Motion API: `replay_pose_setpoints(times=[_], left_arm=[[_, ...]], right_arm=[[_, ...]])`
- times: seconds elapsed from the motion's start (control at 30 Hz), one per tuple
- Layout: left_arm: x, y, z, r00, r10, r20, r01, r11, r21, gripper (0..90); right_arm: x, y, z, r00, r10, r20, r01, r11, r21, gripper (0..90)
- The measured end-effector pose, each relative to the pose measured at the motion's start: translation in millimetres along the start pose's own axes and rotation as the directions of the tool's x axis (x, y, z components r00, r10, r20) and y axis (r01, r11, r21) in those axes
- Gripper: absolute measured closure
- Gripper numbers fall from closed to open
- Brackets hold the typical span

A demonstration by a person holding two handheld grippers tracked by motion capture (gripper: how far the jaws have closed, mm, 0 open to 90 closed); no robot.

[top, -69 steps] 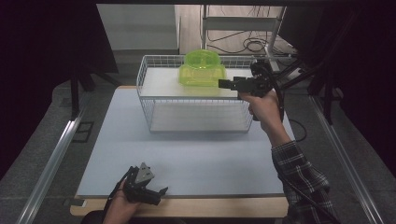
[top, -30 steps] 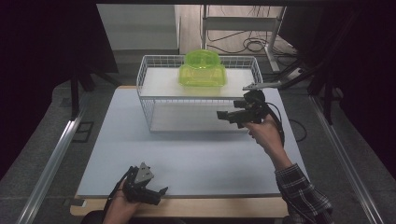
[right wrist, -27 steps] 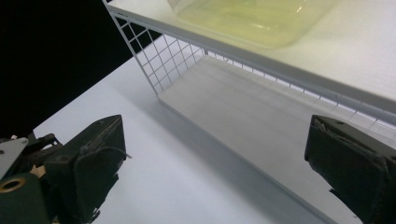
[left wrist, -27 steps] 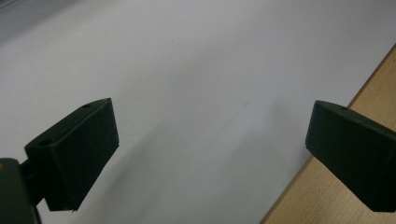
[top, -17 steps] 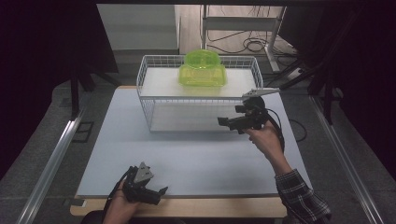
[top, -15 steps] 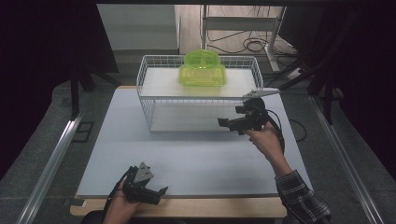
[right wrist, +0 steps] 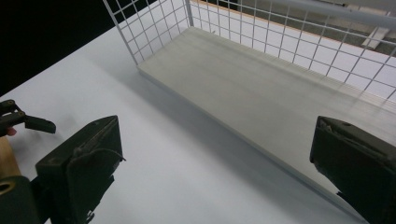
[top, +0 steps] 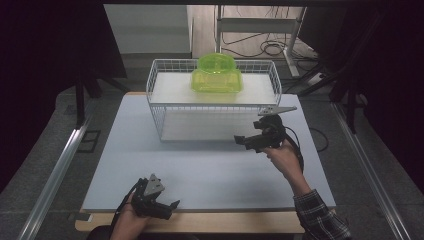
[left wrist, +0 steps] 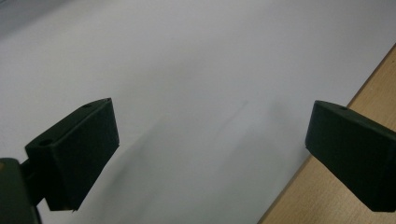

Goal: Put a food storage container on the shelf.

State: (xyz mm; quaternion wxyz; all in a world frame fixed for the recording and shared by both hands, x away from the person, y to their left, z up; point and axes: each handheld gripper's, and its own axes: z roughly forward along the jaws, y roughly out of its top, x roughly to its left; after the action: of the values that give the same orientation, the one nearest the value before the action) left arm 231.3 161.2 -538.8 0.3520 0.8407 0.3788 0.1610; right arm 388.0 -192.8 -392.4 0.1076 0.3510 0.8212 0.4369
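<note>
- Dark curtains are closing in a pale blue-grey table mat [top: 200,160], and I am running two hand-held grippers over it from afar.
- I am holding the right gripper [top: 245,142] just off the near long side of the white wire basket [top: 165,107], jaws standing wide apart with nothing between them; its own view is showing bare mat and the basket's pale wooden floor [right wrist: 261,88] ahead.
- I am seeing the green plastic container [top: 216,75] beyond that gripper, above and behind it, sitting at the far rim of the basket; whether it is resting on the rim or on something behind the basket I cannot tell.
- I am resting the left gripper [top: 167,207] low by the near edge of the mat, jaws likewise spread wide and empty, with the wooden table edge [left wrist: 369,93] just beside one jaw.
- I am judging the container to be placed, and the step in hand to be drawing the right gripper clear of the basket.
- I am advising, to do it well: keeping the jaws open, moving straight back and away from the wire so that no bar is snagged, and letting the cable trail free of the basket corner.
- I am judging the chief risk to be a nudge to the basket that tips the green container off its perch.
</note>
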Motion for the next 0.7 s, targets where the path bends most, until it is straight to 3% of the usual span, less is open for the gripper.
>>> replay_pose_setpoints(times=[0.7], left_arm=[[-0.1,0.1,-1.2,1.0,0.002,-0.007,-0.002,1.0,-0.007,2.5]], right_arm=[[5.9,-34.4,5.2,0.9997,-0.002,0.026,0.002,1.0,0.005,2.5]])
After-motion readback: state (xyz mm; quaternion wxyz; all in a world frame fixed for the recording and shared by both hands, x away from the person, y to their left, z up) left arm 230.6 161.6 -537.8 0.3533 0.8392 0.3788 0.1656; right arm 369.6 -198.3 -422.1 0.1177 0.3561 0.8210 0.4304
